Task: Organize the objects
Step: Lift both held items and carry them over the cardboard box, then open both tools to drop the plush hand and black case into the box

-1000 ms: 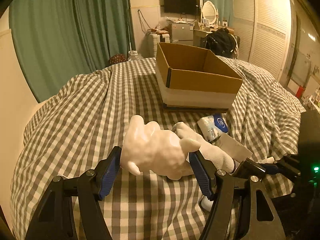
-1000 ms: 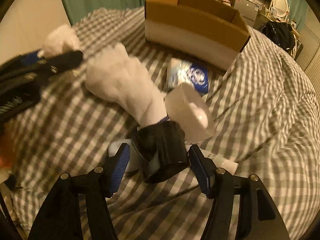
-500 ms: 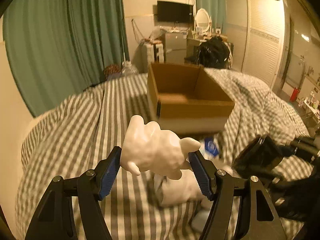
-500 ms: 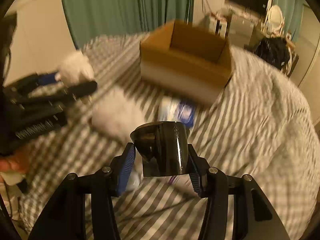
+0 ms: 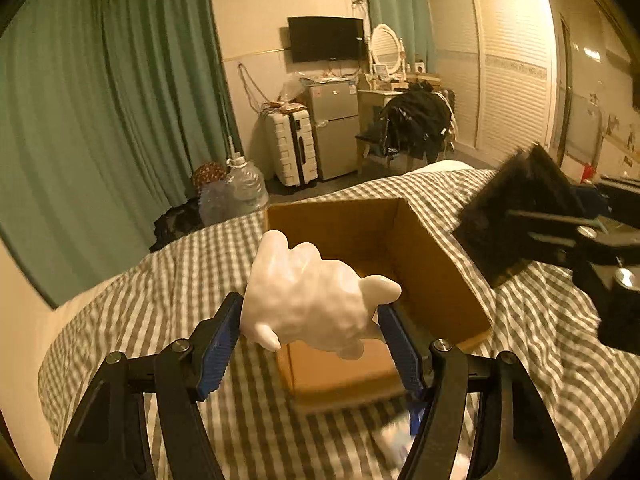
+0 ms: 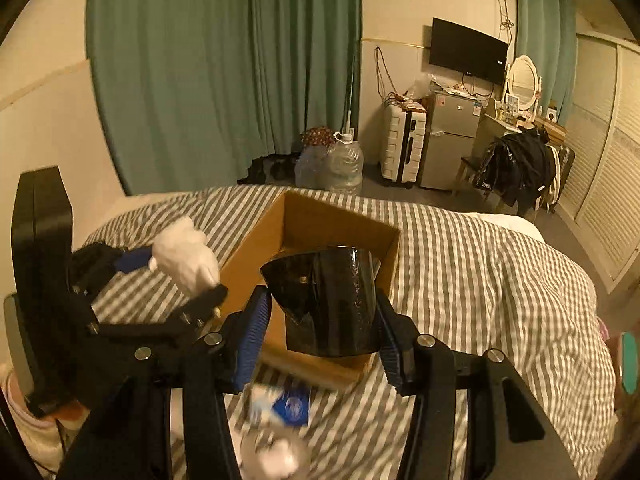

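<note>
White figurine (image 5: 308, 296), black cup (image 6: 332, 304) above box (image 6: 320, 220)

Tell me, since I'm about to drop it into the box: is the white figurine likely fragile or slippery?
The white figurine looks glossy and hard, probably ceramic or resin, so likely breakable. Its lumpy shape gives the left hand-held gripper uneven contact, so it may twist. Lowering it into the cardboard box seems safer than dropping.

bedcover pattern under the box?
Grey-and-white gingham check on the bedcover, with the cardboard box sitting on it; clearest in the left wrist view.
</note>
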`<state>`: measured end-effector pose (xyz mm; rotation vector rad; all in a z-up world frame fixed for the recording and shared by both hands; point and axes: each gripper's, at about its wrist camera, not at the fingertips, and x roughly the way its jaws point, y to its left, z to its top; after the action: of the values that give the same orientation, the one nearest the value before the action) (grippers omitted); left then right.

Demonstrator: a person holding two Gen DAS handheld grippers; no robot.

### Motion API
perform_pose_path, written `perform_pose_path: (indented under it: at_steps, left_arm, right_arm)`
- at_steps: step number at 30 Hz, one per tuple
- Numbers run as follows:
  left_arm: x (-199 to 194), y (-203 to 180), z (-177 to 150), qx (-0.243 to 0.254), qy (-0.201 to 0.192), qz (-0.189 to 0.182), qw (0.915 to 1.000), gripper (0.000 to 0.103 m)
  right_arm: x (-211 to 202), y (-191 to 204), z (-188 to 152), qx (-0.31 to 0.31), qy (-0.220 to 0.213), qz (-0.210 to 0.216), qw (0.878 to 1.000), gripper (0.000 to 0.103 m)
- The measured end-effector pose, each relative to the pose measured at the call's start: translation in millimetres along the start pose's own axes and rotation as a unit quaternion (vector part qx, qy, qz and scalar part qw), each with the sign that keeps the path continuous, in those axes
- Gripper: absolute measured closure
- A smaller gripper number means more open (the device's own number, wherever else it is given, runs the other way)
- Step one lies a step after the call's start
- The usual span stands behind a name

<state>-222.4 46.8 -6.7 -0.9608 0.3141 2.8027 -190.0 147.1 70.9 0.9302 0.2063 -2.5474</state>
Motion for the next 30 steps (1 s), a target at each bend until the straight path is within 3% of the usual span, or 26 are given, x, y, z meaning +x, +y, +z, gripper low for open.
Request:
perform_pose_path:
  at_steps: [7, 15, 16, 17, 18, 19, 26, 30]
  left_arm:
    - [65, -8, 9, 0.014, 0.030, -0.033, 0.9989, 0.032]
    - [85, -3, -9, 0.013, 0.044, -0.076, 0.9960, 0.031]
    - [82, -3, -10, 0.014, 0.040, -0.077, 0.9962, 0.025]
    - [79, -3, -10, 0.014, 0.034, -0.073, 0.9967, 0.021]
    - [77, -3, -11, 0.013, 0.030, -0.069, 0.9971, 0.010]
    - [71, -2, -14, 0.011, 0.023, -0.067, 0.9974, 0.008]
    - [30, 16, -9, -0.018, -0.005, -0.053, 0.9984, 0.007]
    - [-1, 26, -14, -0.035, -0.023, -0.022, 0.9989, 0.005]
  right_arm:
    - [66, -24, 26, 0.039, 0.008, 0.006, 0.999, 0.053]
    - [121, -47, 9, 0.101, 0.008, 0.030, 0.994, 0.052]
    - [123, -47, 8, 0.102, 0.009, 0.026, 0.994, 0.049]
    - [123, -45, 9, 0.100, 0.007, 0.022, 0.995, 0.040]
    - [122, -45, 8, 0.099, 0.003, 0.020, 0.995, 0.037]
    - [120, -45, 8, 0.099, -0.002, 0.017, 0.995, 0.036]
    - [76, -48, 8, 0.098, -0.025, -0.002, 0.995, 0.033]
    - [42, -45, 5, 0.092, -0.027, -0.016, 0.995, 0.030]
